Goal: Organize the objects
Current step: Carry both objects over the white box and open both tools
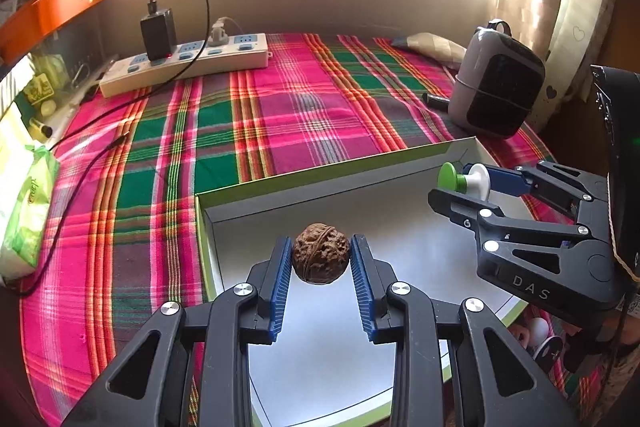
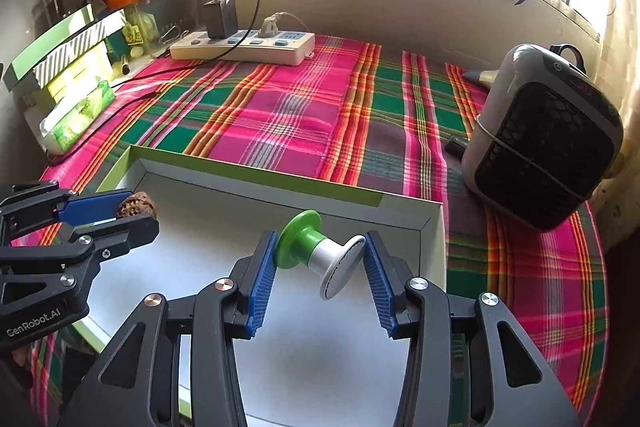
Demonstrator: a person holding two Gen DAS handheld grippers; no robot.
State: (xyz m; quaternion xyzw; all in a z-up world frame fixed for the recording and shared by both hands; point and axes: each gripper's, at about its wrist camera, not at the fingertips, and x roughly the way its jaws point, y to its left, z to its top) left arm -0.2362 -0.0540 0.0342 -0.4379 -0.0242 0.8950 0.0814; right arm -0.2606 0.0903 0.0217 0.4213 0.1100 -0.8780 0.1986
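Left gripper (image 1: 321,259) clamped on a walnut (image 1: 321,253), pads on its two flanks, held clear above the white floor of the box (image 1: 224,195). Right gripper (image 2: 320,259) clamped on a spool (image 2: 320,255), green flange against one pad, white flange against the other, also hanging over the box near its far wall. Neither item rests on anything yet.

Walnut: judged light, rigid, rough-shelled, so the ribbed pads should bite well. Near-round, so no real long axis; seam ridge runs up over the top, roughly front to back between the pads. Likely to roll once set down.

Spool: judged light hard plastic, smooth. Held end to end across the flanges, its long axis runs pad to pad, tilted, green end higher and farther, white end lower and nearer the camera. White flange sits skewed on its pad; the grip looks less square there and could slip or pivot. A hold on the narrow waist would be steadier.

Box sits on plaid cloth (image 2: 304,115).
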